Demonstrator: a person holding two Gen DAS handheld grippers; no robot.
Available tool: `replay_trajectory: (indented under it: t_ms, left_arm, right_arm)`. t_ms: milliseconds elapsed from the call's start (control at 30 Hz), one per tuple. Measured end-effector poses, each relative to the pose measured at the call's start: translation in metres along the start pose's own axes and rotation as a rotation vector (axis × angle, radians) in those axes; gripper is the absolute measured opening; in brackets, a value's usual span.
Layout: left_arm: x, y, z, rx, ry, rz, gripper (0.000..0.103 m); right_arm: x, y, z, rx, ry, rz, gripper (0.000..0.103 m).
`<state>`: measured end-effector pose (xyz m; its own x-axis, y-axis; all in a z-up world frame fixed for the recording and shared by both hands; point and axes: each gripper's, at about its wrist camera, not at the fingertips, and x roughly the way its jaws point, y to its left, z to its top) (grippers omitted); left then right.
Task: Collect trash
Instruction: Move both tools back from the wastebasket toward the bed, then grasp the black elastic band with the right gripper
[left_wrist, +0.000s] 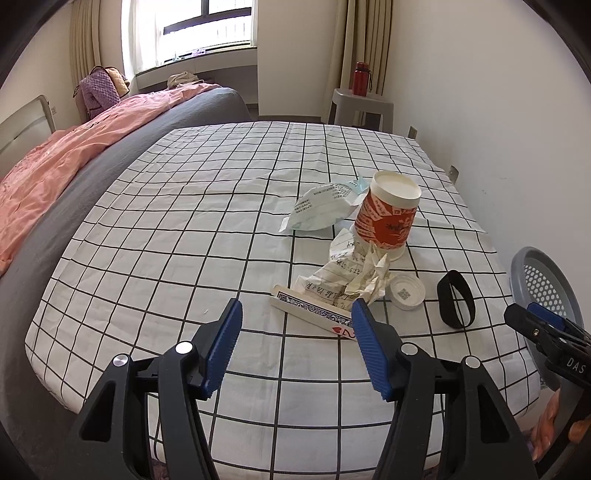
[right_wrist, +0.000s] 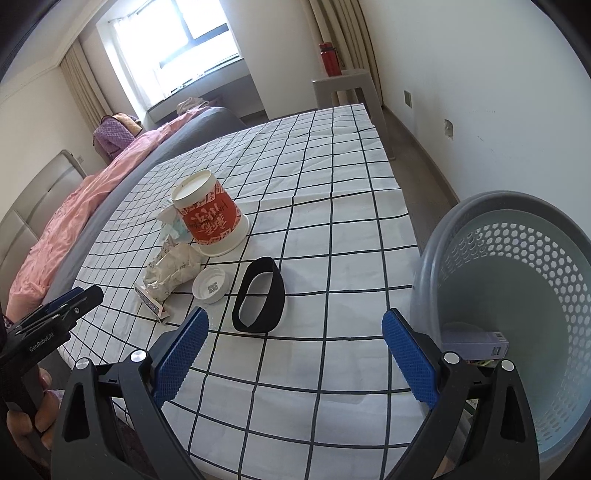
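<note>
Trash lies in a cluster on the checked tablecloth (left_wrist: 184, 240): an upturned red-and-white paper cup (left_wrist: 388, 218) (right_wrist: 210, 221), a white wrapper (left_wrist: 321, 206), crumpled paper (left_wrist: 354, 273) (right_wrist: 173, 273), a playing-card box (left_wrist: 314, 314) (right_wrist: 149, 302), a white lid (left_wrist: 406, 291) (right_wrist: 212, 284) and a black band (left_wrist: 454, 299) (right_wrist: 258, 295). My left gripper (left_wrist: 297, 310) is open and holds nothing, just short of the card box. My right gripper (right_wrist: 295, 317) is open wide and holds nothing, near the black band. Each gripper shows at the edge of the other's view.
A grey perforated basket (right_wrist: 517, 295) (left_wrist: 543, 284) stands at the table's right edge with a small box (right_wrist: 476, 343) inside. A bed with a pink quilt (left_wrist: 55, 166) runs along the left. A grey stool (left_wrist: 362, 107) with a red bottle (left_wrist: 361, 78) stands beyond the table, by the wall.
</note>
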<state>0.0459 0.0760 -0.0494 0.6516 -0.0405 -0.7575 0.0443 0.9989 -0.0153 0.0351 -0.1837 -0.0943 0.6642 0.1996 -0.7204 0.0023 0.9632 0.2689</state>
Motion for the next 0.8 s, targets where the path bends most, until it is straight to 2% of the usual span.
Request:
replay_trajectory:
  t_ms: [267, 633, 800]
  left_arm:
    - [0.011, 0.008, -0.009, 0.004, 0.021, 0.051, 0.06]
    - [0.023, 0.02, -0.01, -0.054, 0.064, 0.032, 0.061]
    - [0.026, 0.022, -0.013, -0.064, 0.081, 0.025, 0.061]
  right_arm:
    - [0.021, 0.019, 0.001, -0.052, 0.038, -0.028, 0.093]
    - [0.05, 0.04, 0.005, -0.14, 0.082, -0.126, 0.092]
    - [0.06, 0.045, 0.003, -0.162, 0.111, -0.15, 0.083]
